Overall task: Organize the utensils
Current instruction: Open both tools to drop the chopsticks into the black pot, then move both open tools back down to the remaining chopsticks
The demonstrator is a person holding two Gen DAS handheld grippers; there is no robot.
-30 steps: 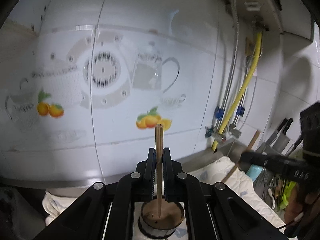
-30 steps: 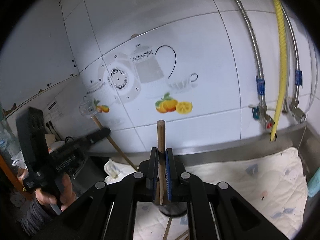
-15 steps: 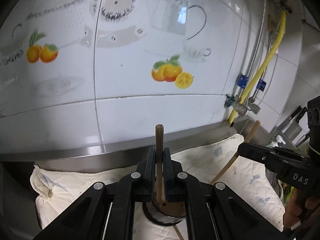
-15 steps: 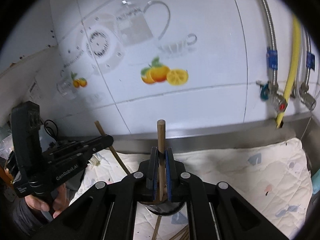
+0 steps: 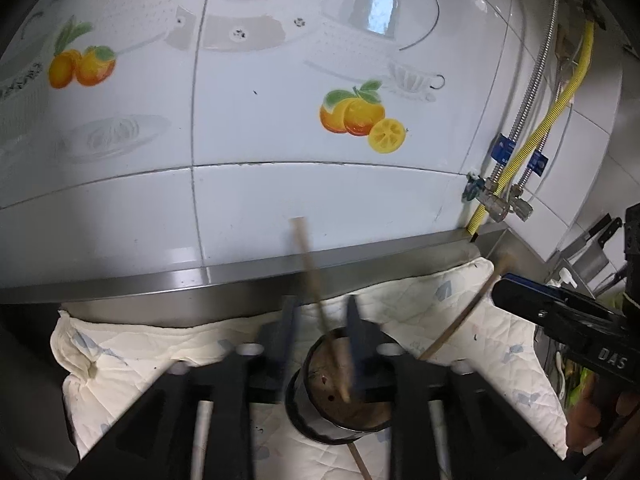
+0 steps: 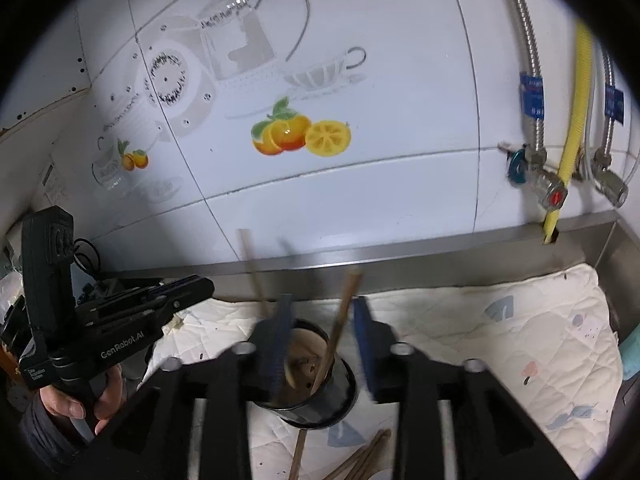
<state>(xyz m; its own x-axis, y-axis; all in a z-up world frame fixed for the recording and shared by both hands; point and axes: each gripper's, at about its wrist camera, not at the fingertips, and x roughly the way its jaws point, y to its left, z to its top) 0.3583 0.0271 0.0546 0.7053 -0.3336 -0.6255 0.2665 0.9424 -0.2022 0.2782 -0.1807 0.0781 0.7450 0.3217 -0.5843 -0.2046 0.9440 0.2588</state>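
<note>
Both grippers stood over the dark cylindrical holder on the quilted cloth, just before the steel upstand of the tiled wall.

The left gripper had just been opening. Its jaws were apart, and the chopstick between them leaned free of the pads, its lower end inside the holder.

The right gripper had likewise just been opening. Its own chopstick stood tilted between the parted jaws with its foot in the same holder, and neither pad appeared to press on it. Motion blur left the exact contact uncertain.

In the right wrist view the first chopstick leaned from the holder toward the left. The person's hand gripped the left tool's handle.

Judged from this arrangement, two chopsticks had been delivered into the holder.

The task was not finished. Several more chopsticks lay loose on the cloth just in front of the holder, at the lower edge of the right wrist view. One more stick end showed below the holder in the left wrist view. These remained to be collected.
</note>
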